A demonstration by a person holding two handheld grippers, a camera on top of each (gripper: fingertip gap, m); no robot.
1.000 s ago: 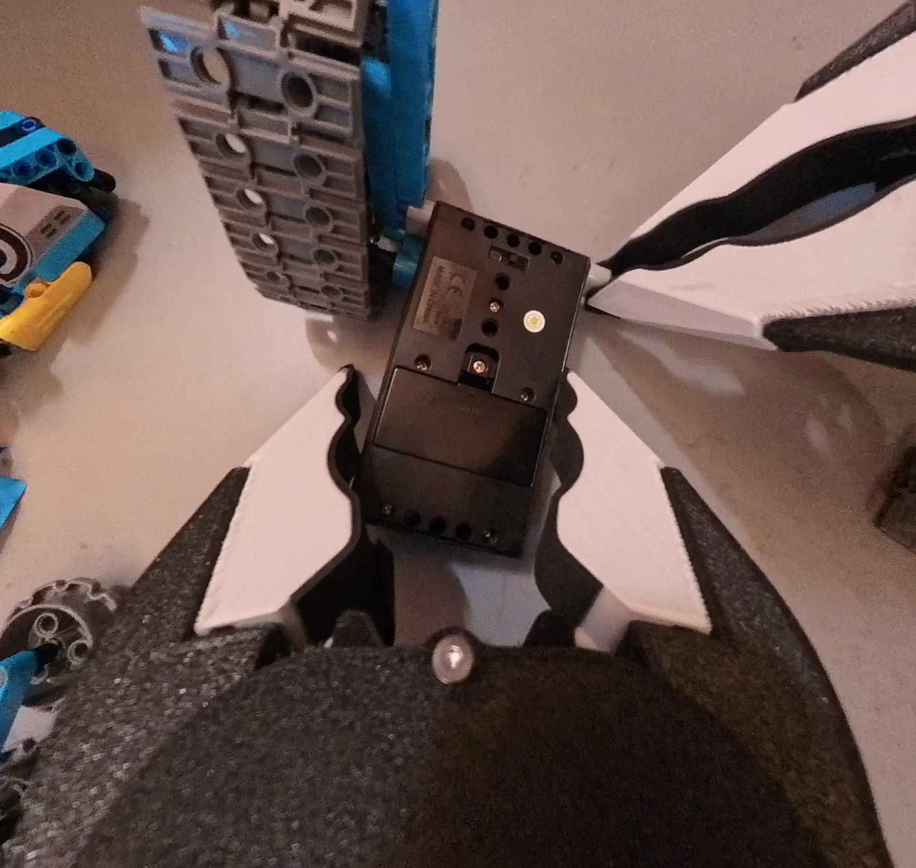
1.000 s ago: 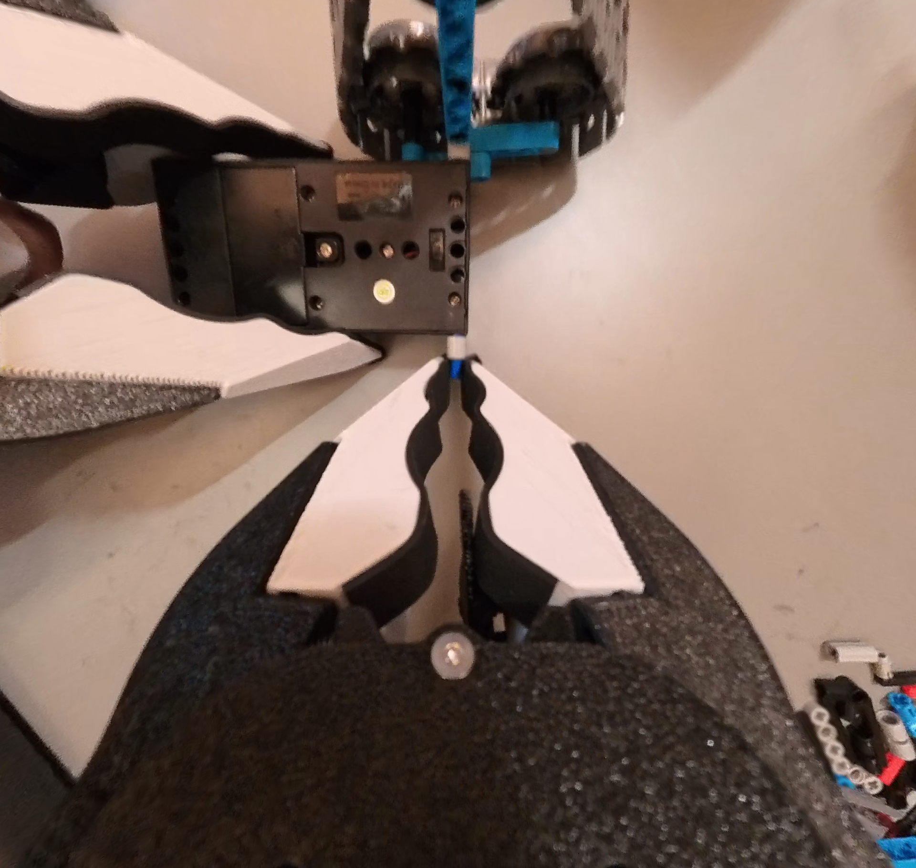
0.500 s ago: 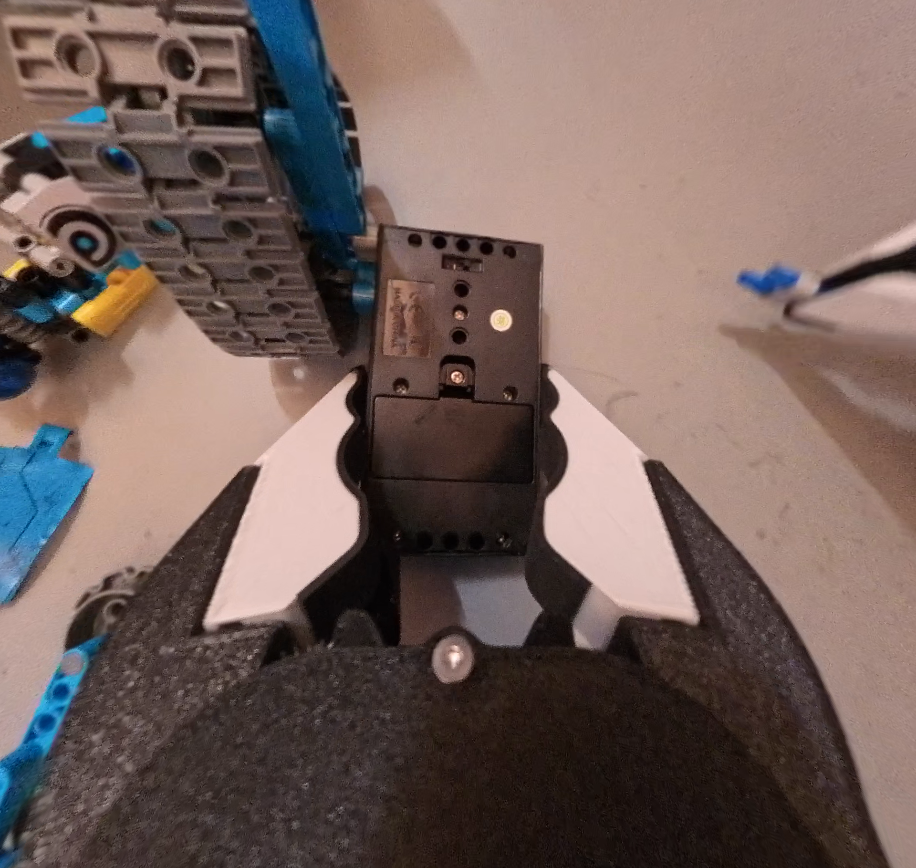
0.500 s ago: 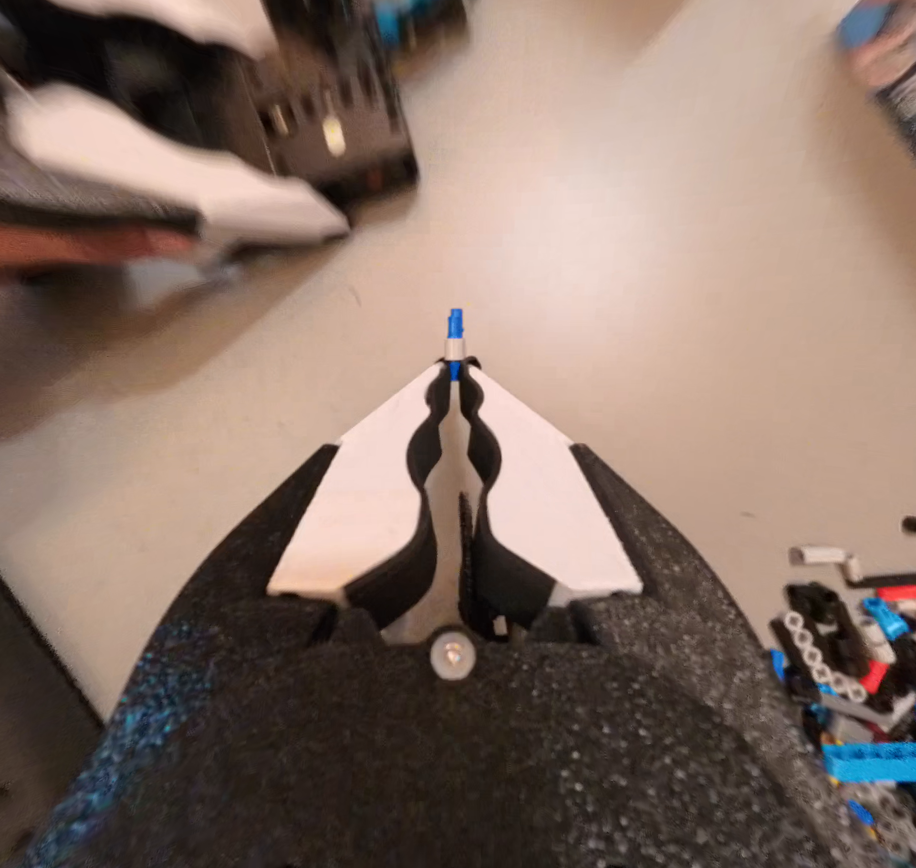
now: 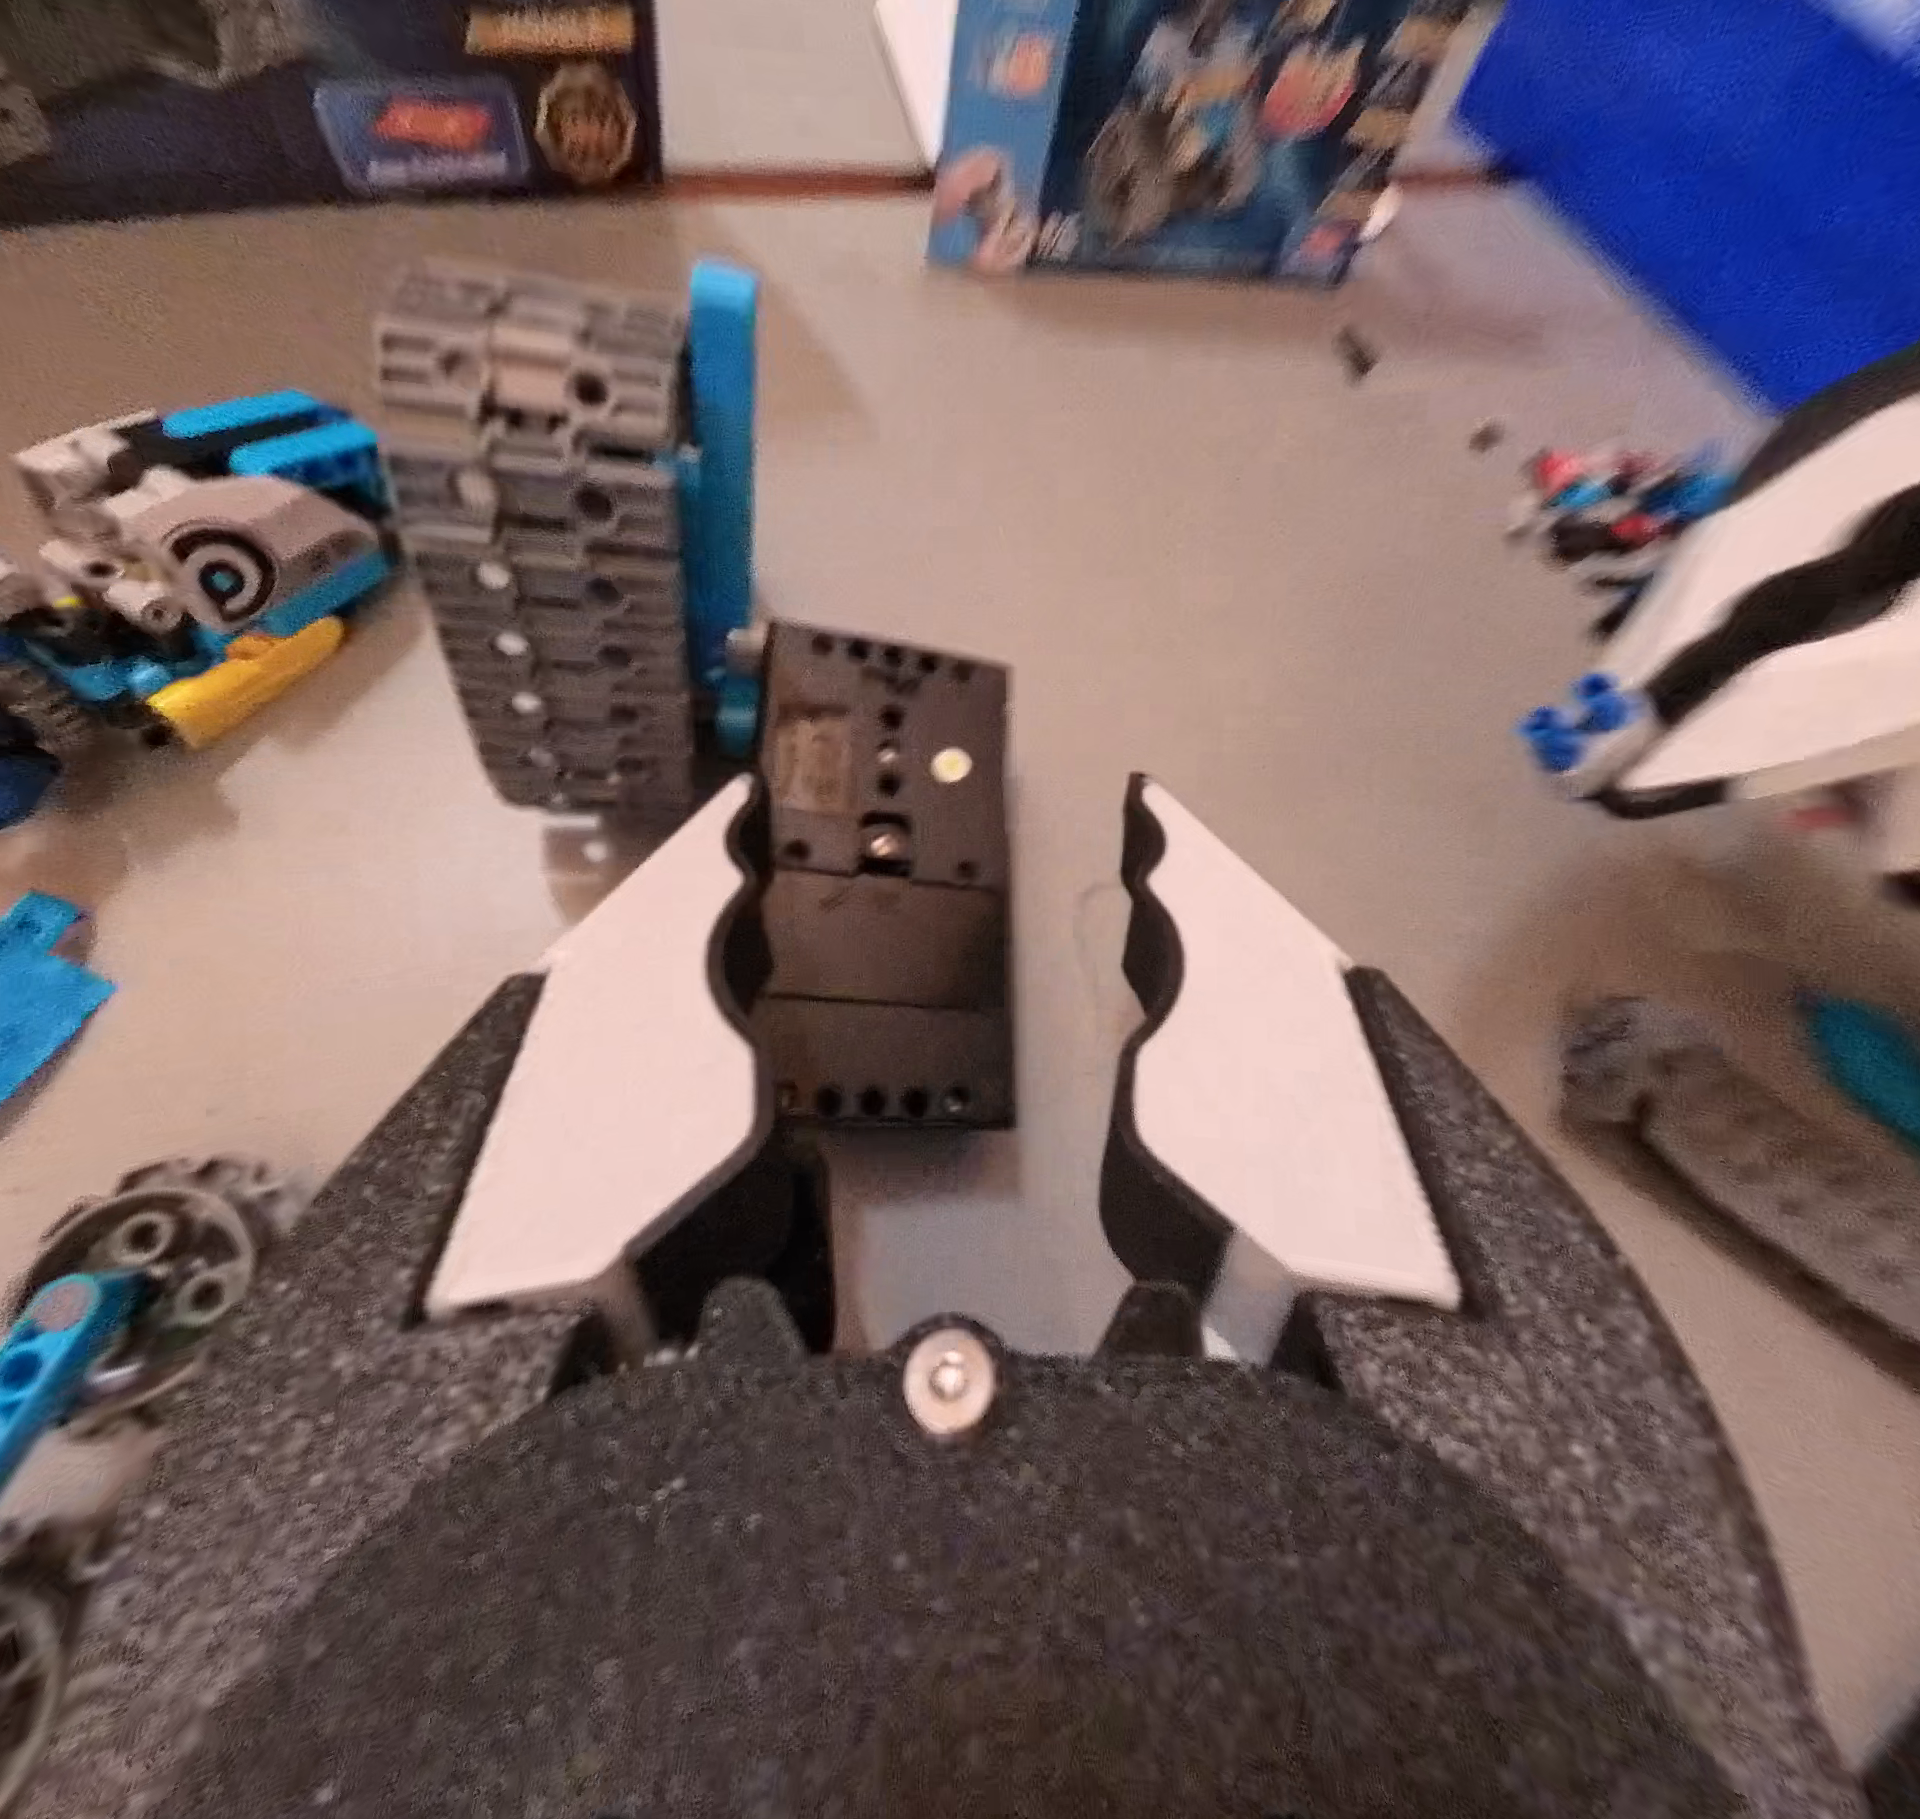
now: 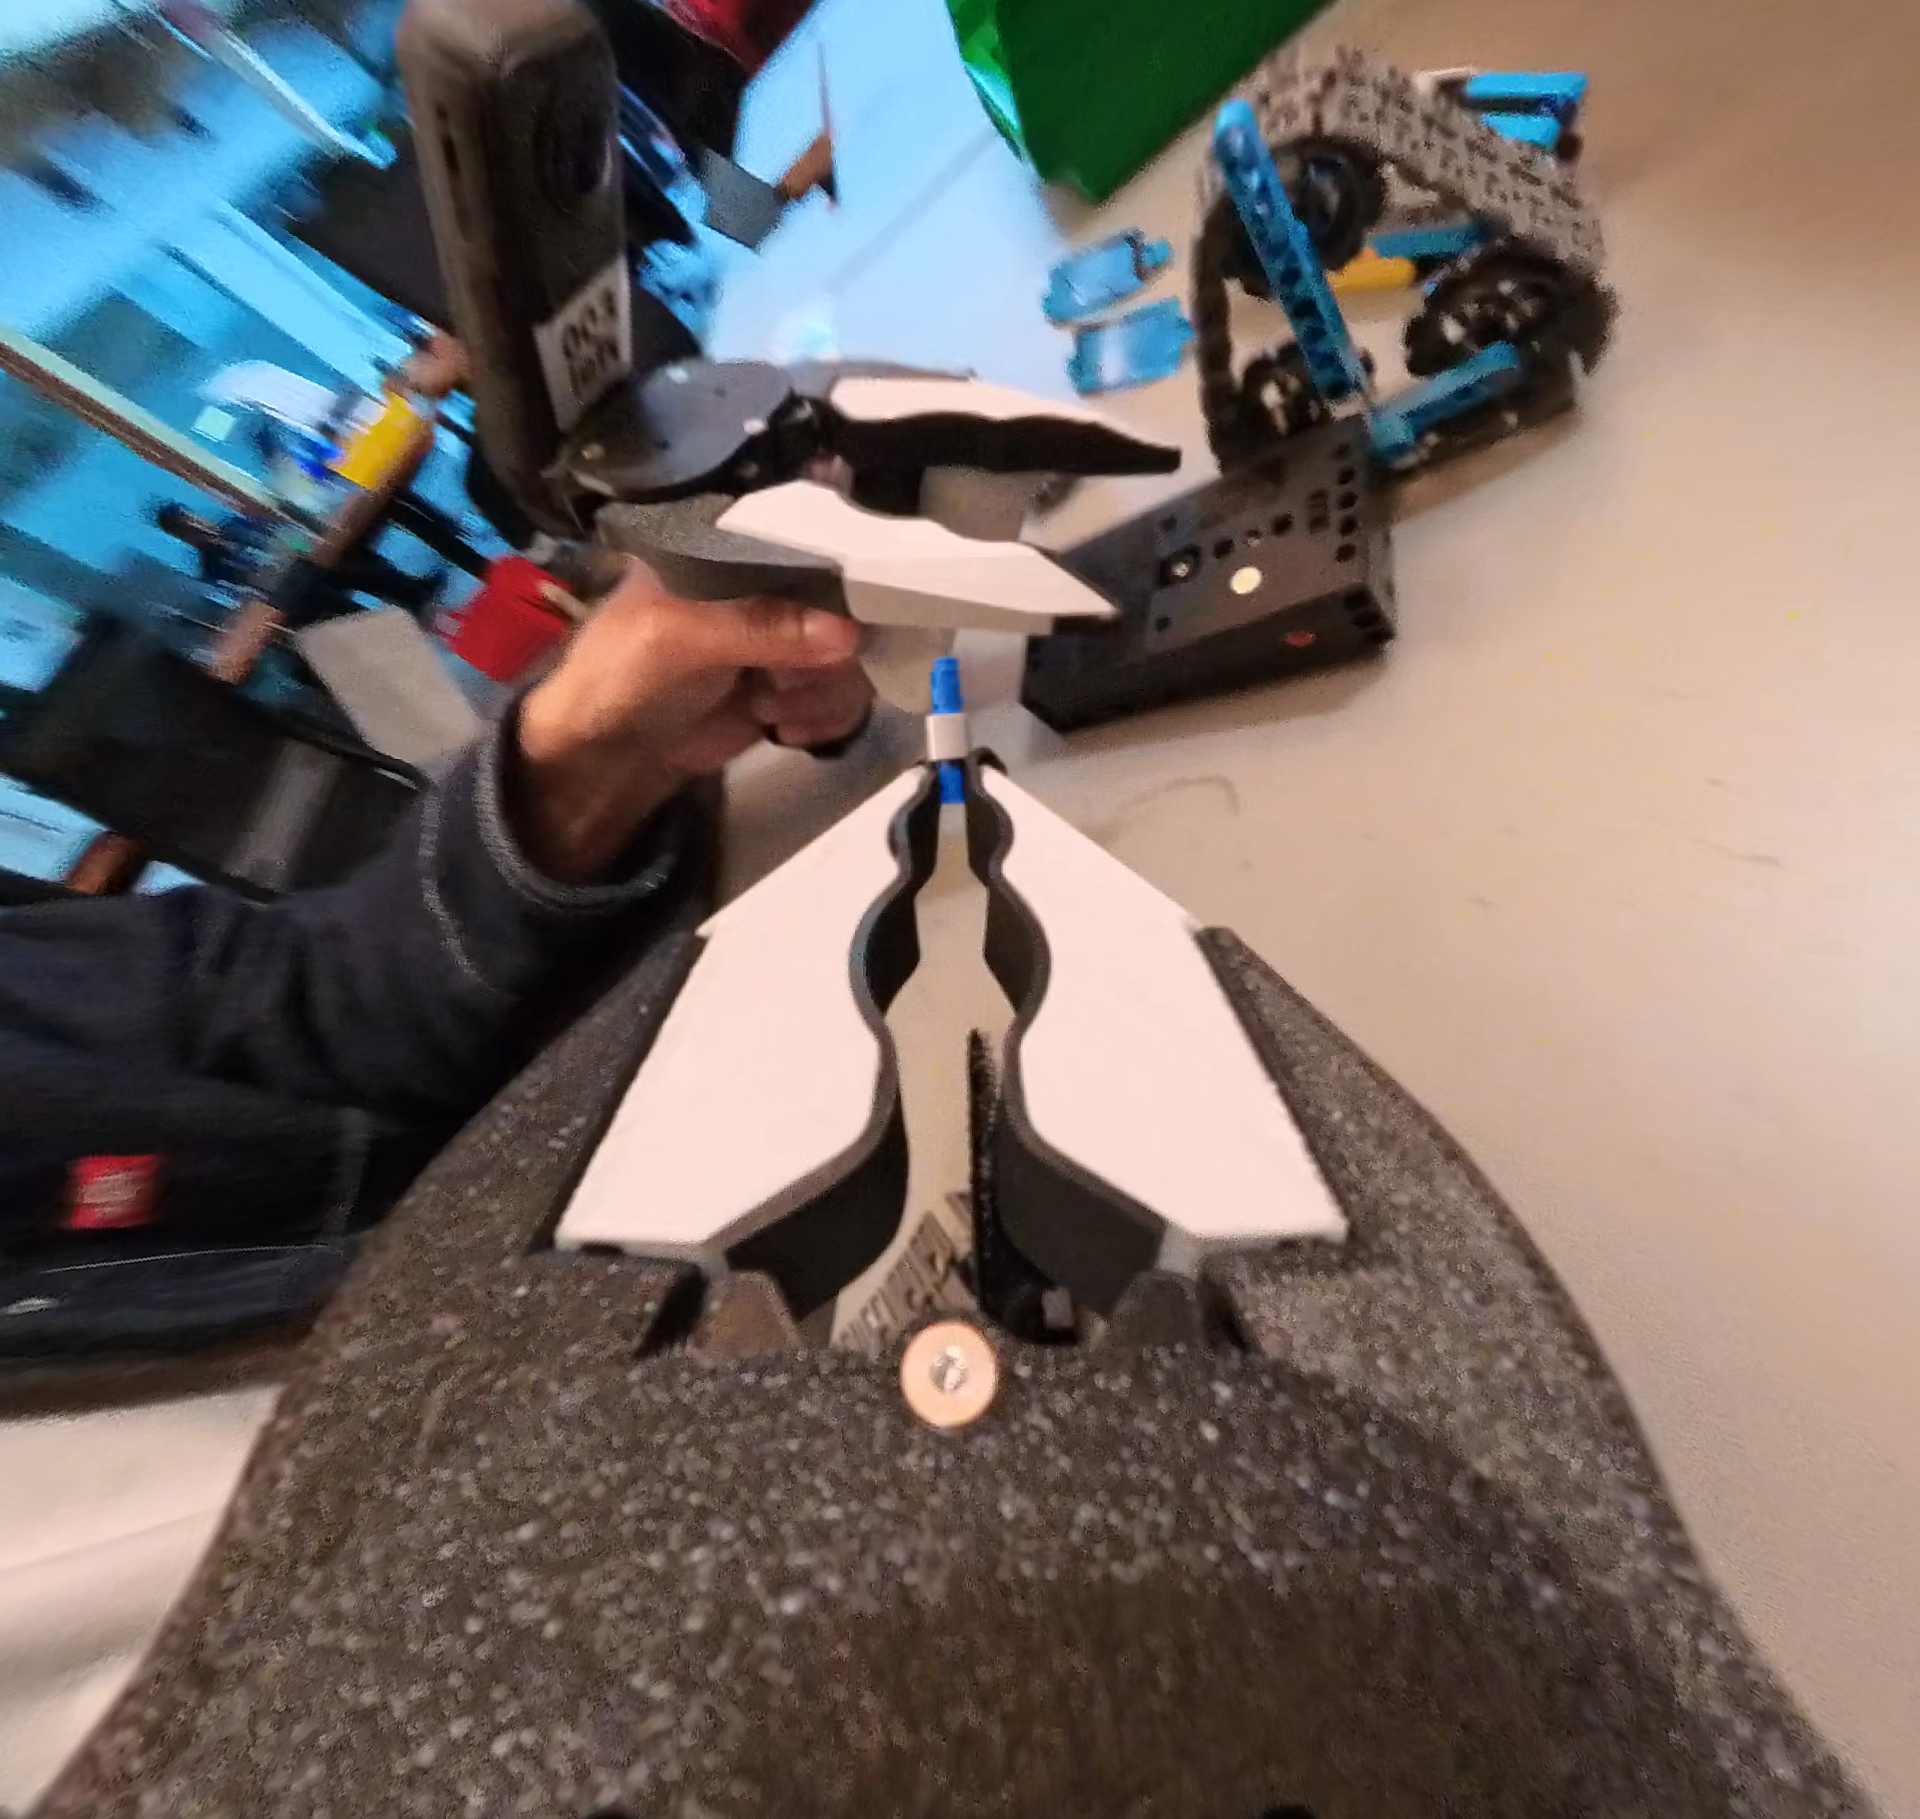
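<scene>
Your left gripper has let go: its 2 white fingers now stand apart around the matte black rectangular battery box, which lies flat on the smooth beige table beside the ribbed grey track. Your right gripper has pulled away, still pinching the small blue-and-grey plastic pin.

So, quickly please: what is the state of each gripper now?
Left gripper: open, the black box between its fingers, not gripped.
Right gripper: shut on a small blue pin.
</scene>
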